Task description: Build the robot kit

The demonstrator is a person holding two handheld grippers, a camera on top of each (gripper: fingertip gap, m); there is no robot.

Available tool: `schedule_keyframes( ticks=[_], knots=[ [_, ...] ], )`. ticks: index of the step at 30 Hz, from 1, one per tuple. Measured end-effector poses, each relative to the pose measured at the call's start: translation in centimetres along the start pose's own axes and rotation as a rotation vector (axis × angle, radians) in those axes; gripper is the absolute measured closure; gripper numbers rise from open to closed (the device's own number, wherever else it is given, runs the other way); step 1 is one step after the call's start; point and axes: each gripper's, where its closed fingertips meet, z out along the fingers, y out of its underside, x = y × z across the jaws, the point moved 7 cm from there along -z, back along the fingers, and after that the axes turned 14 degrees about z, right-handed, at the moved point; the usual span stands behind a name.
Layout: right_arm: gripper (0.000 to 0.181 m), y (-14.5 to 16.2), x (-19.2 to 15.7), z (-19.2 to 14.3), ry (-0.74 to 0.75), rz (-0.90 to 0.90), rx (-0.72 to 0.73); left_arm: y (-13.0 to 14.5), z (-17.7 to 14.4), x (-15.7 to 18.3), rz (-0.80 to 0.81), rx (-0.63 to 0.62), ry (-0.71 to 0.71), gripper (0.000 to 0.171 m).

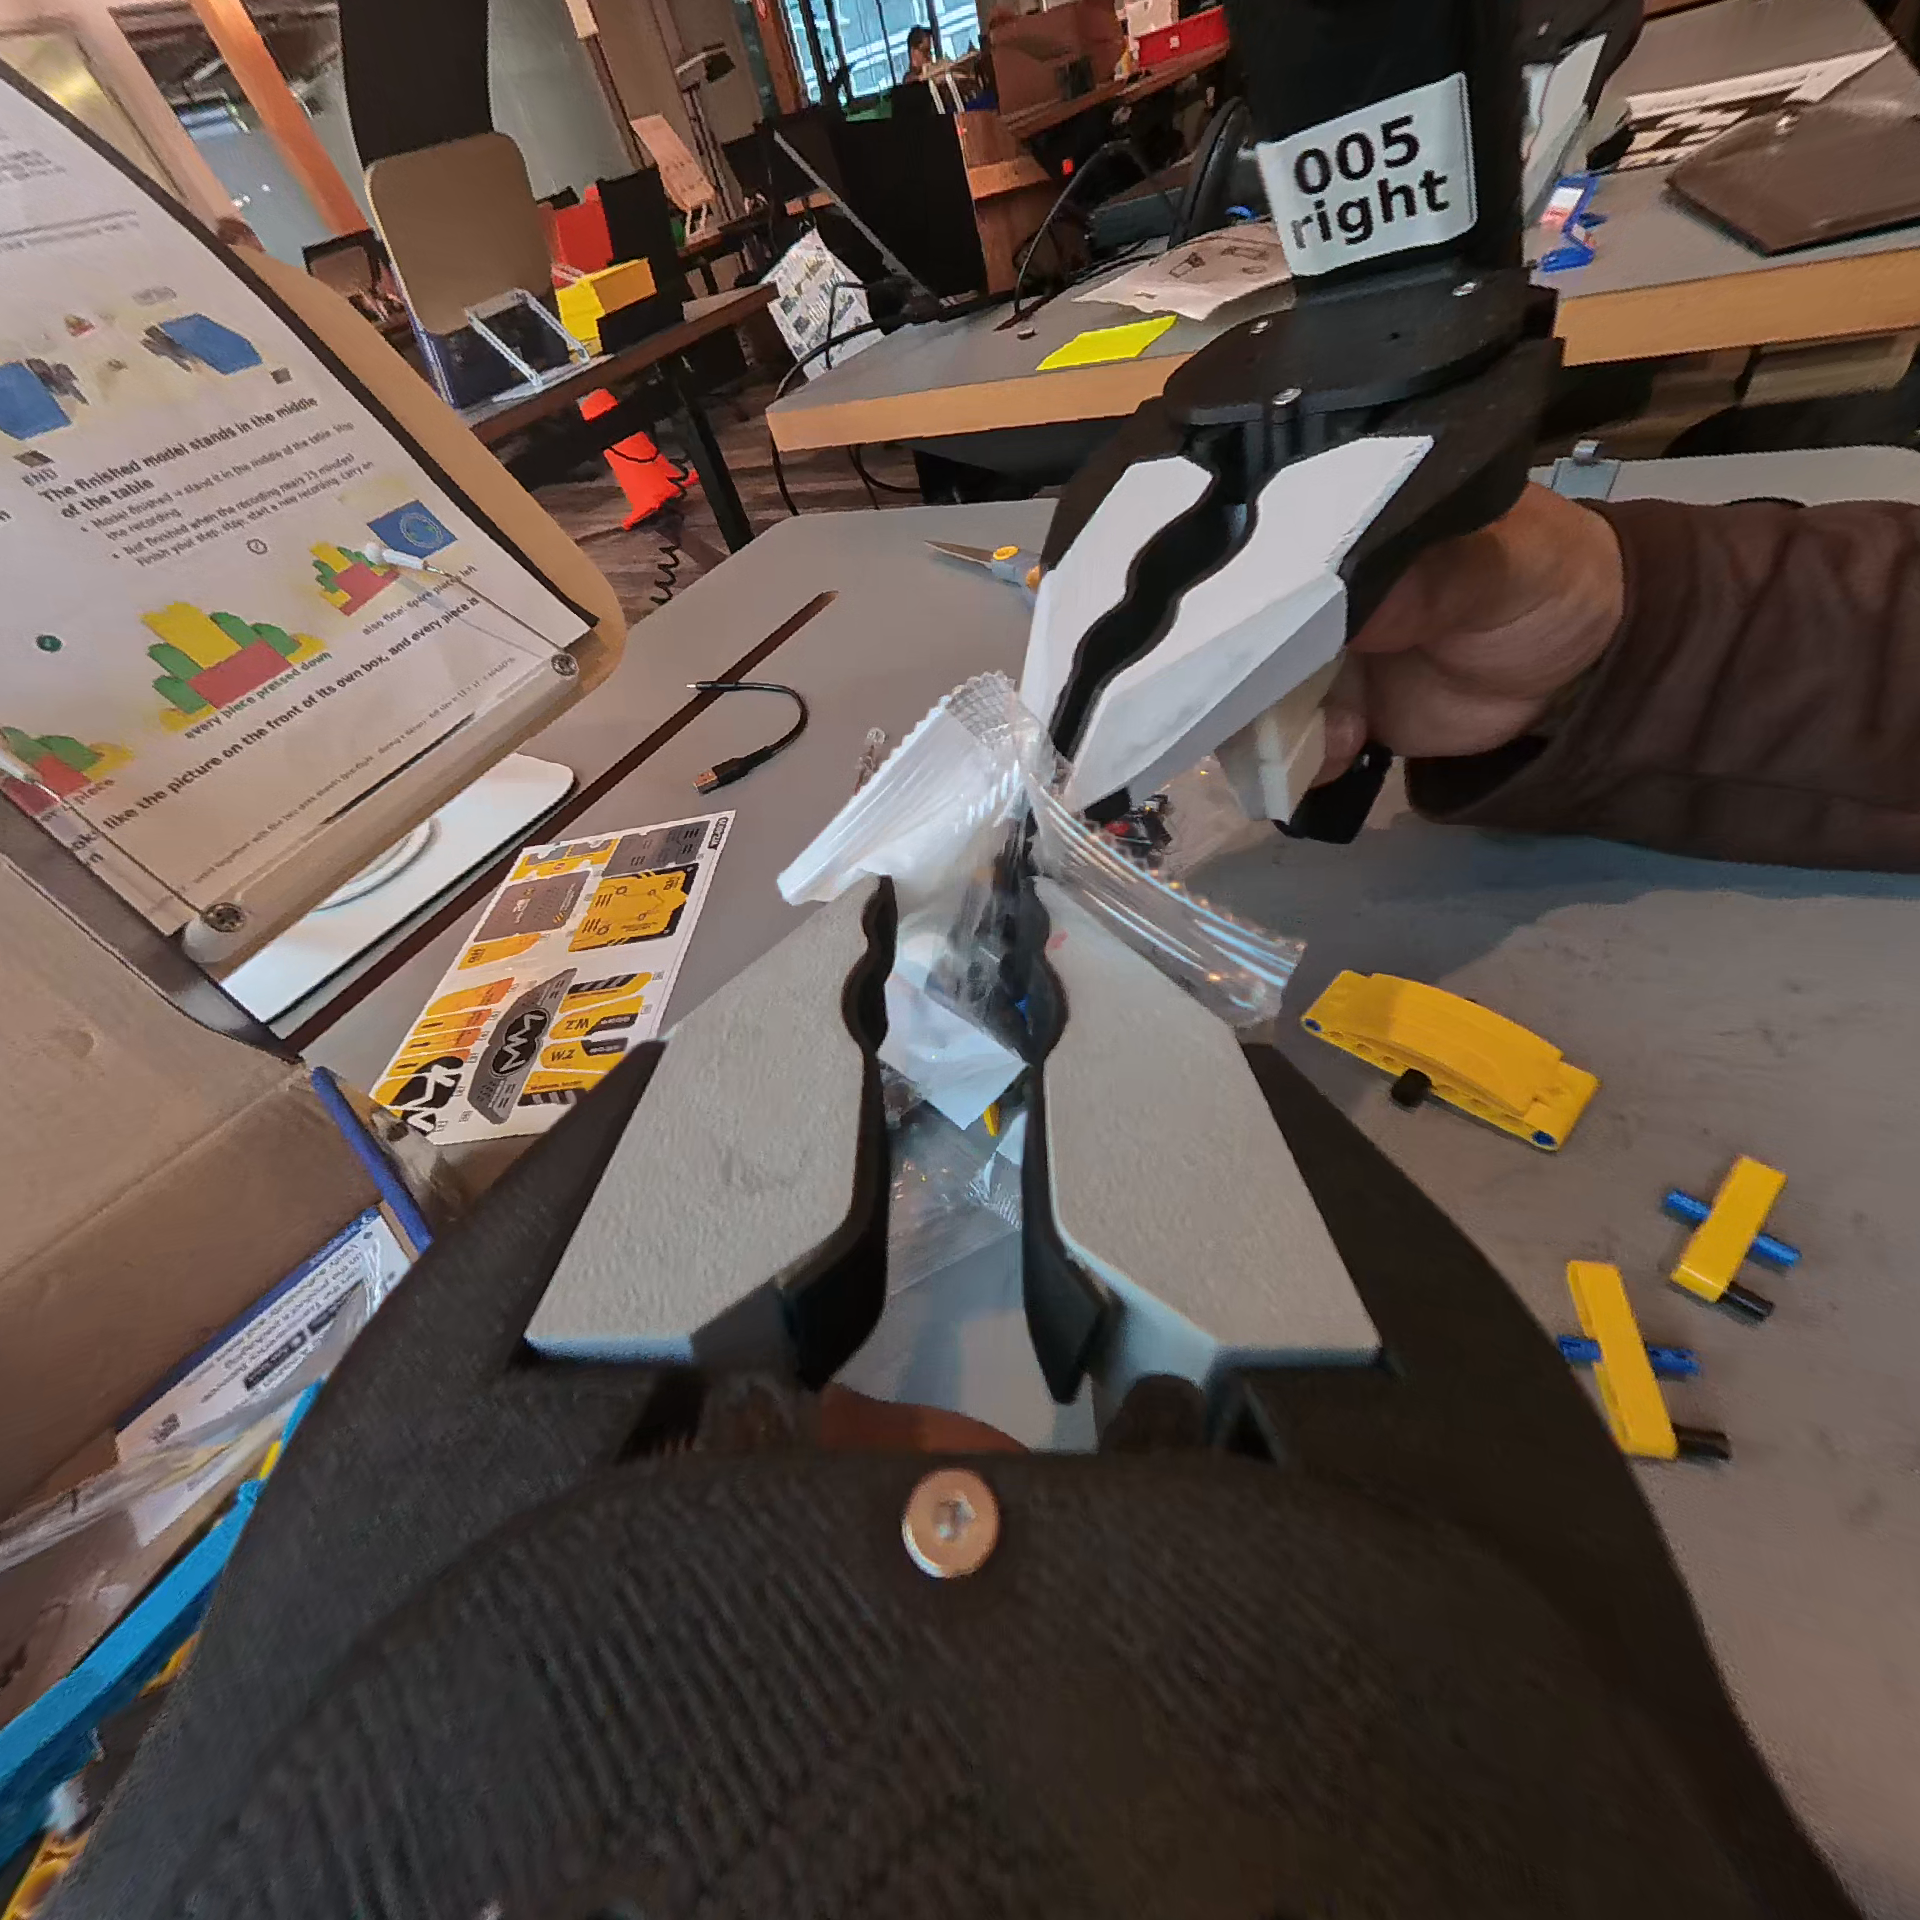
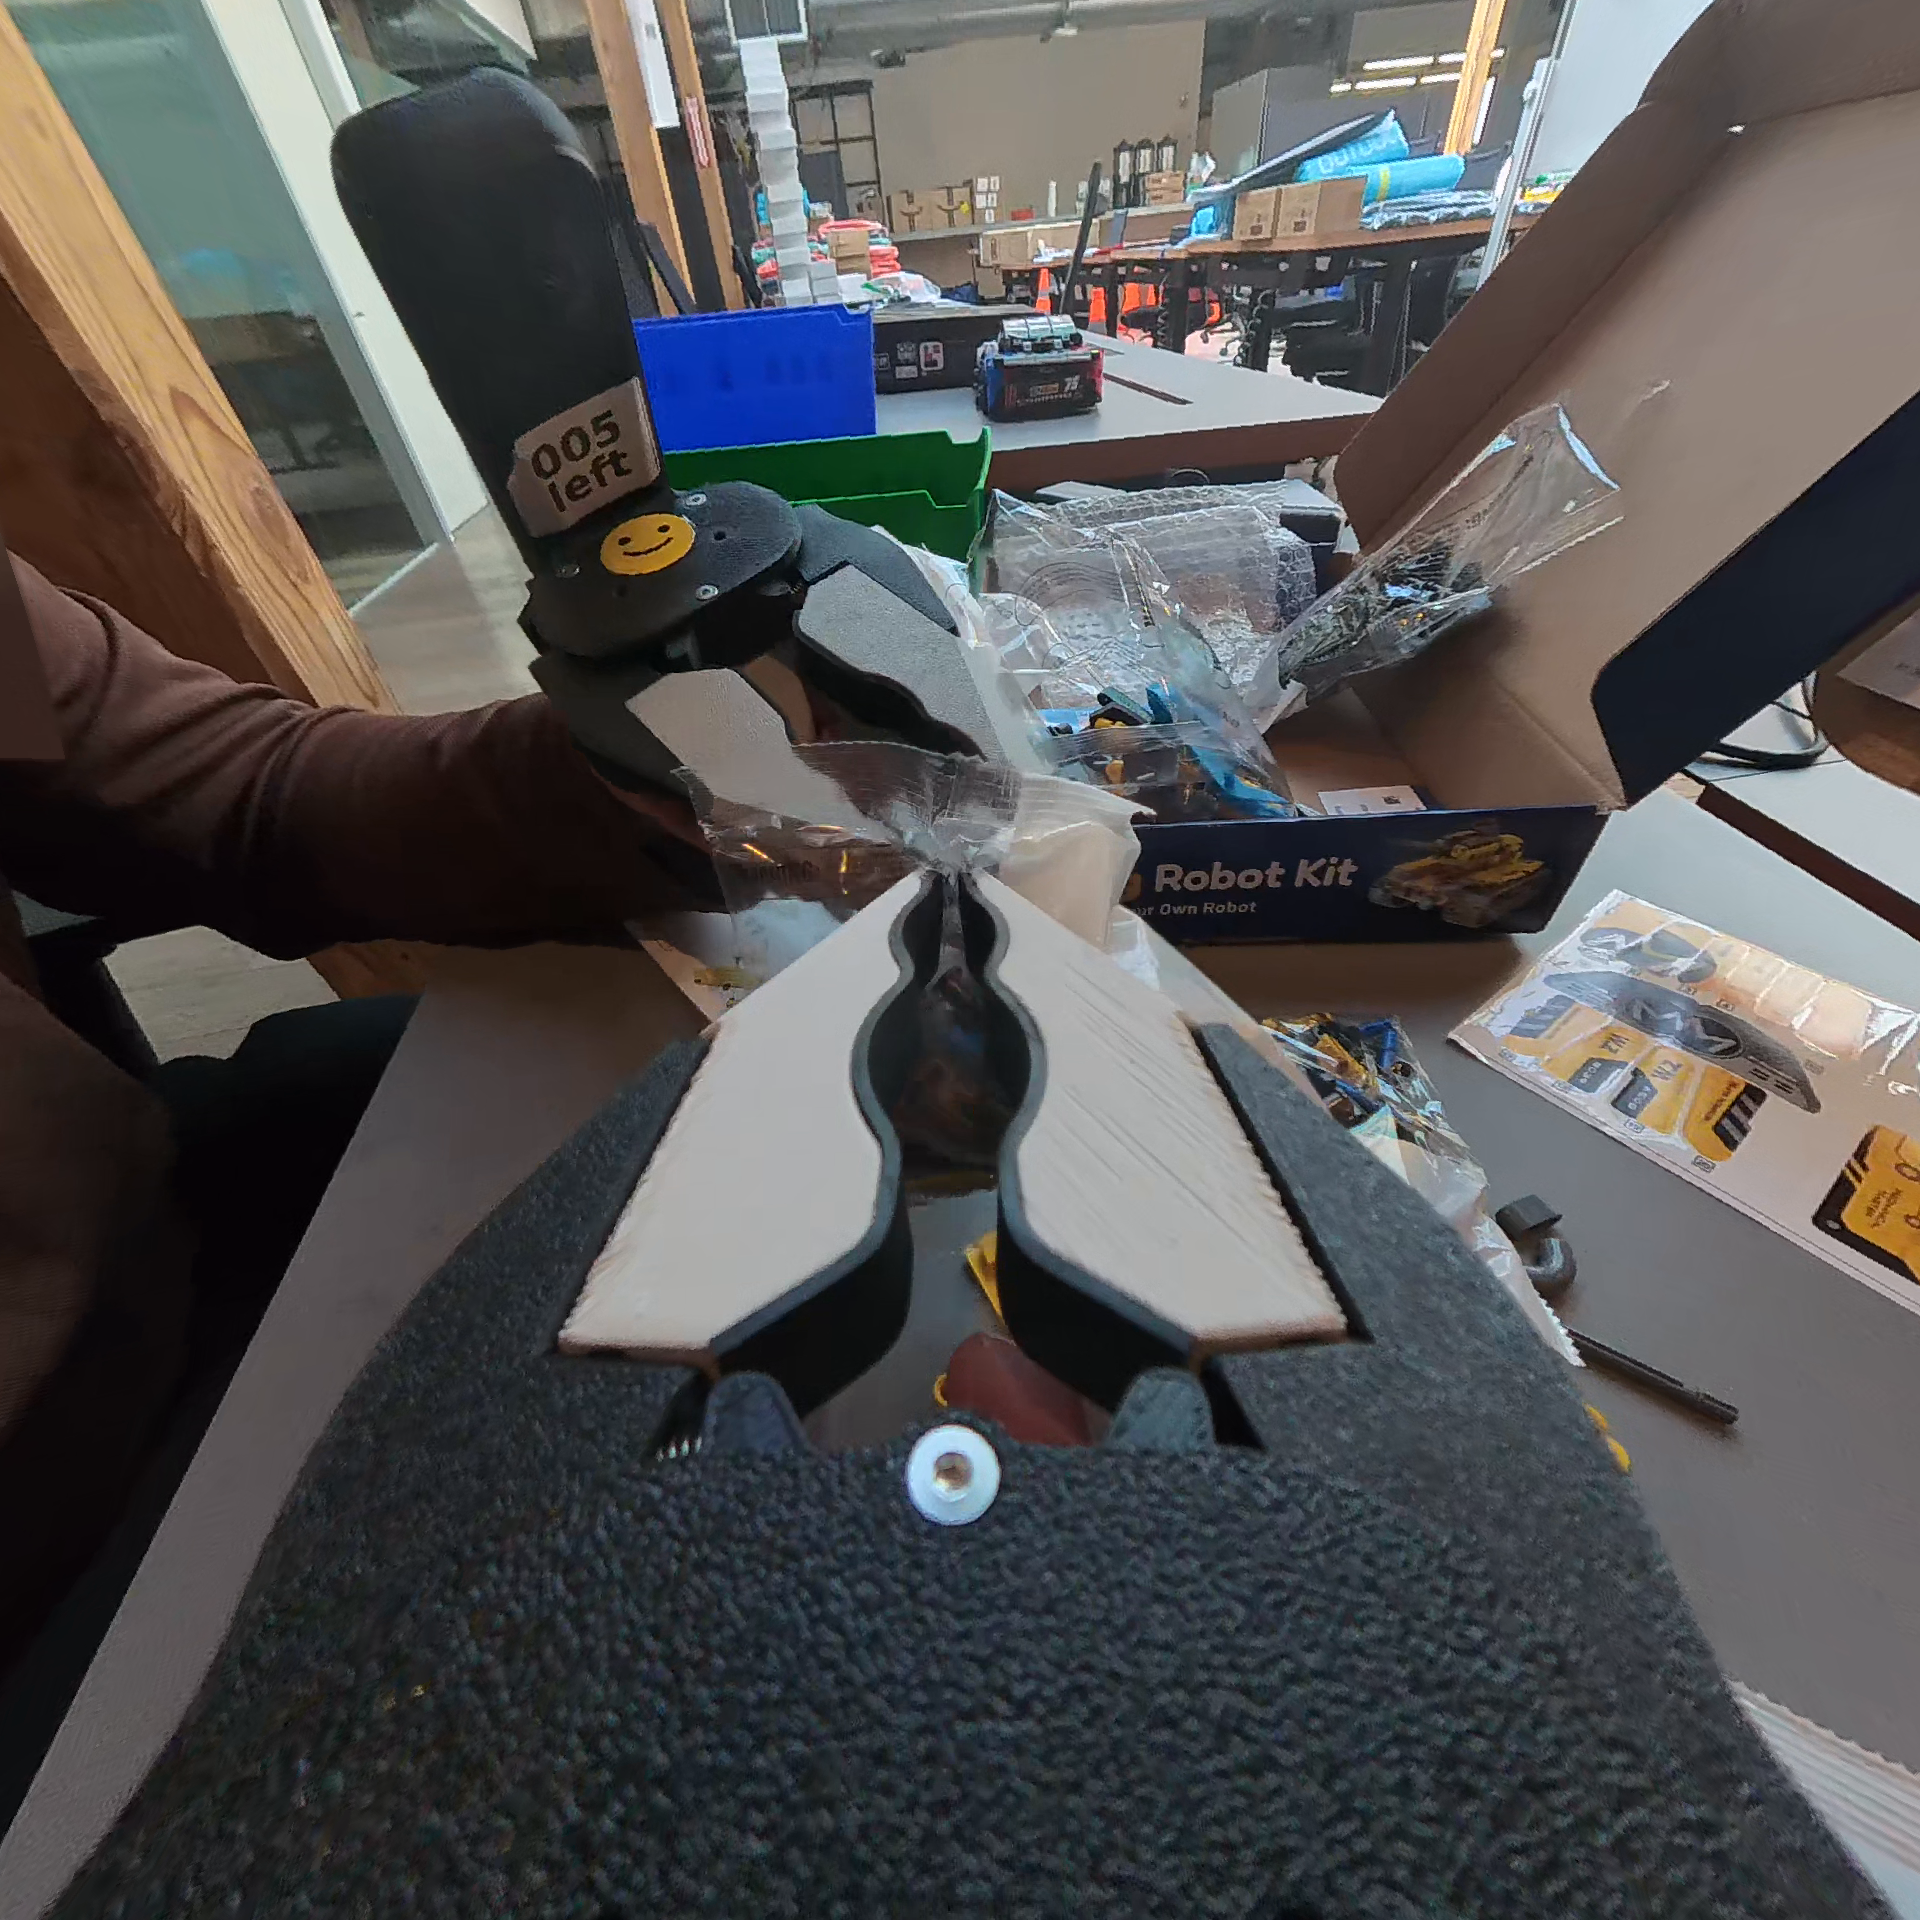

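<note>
between the two grippers, above a grey table [image 1: 1714,987], a clear plastic bag [image 1: 966,821] of small parts hangs pinched from both sides. the left gripper [image 1: 961,904] has its jaws narrowed onto the bag's crumpled middle, the film bunched between the tips. the right gripper [image 2: 948,883] clamps a twisted fold of the same bag at its very tips, jaws nearly together.

the bag looks light, thin and slippery, soft enough to crumple and stretch, so the firmest hold is probably on the bunched film near the ribbed seal strip [image 1: 1164,894], not on the loose parts inside.

beyond the left jaws lie a sticker sheet [image 1: 561,966] and a black cable [image 1: 753,727]; to their right, yellow assembled pieces [image 1: 1455,1039]. past the right jaws sits an open kit box [image 2: 1351,873] holding more bags.
</note>
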Motion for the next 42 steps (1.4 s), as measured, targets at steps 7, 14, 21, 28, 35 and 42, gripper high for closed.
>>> schedule_keyframes(
  ticks=[7,14,21,28,35,42],
  knots=[
    [0.178,0.0,0.5,-0.1,0.076,-0.045,-0.020,0.4,0.4,-0.1,0.002,-0.015,-0.028,0.170],
    [0.175,0.4,0.7,-0.1,0.127,-0.103,-0.057,0.6,0.5,-0.4,-0.046,-0.022,-0.023,0.171],
    [0.176,0.2,0.1,-0.4,0.138,-0.174,-0.028,0.2,0.4,-0.1,-0.069,0.009,0.012,0.171],
    [0.181,0.2,0.3,-0.1,0.112,-0.108,-0.006,0.3,0.3,0.0,-0.038,0.000,0.003,0.162],
    [0.181,-0.5,0.4,-0.2,0.291,-0.195,0.034,-0.1,0.0,-0.9,-0.007,-0.003,-0.108,0.171],
    [0.181,-1.3,0.9,-1.0,0.380,-0.155,0.082,-1.2,-0.3,-0.5,0.021,0.025,-0.151,0.171]
  ],
)
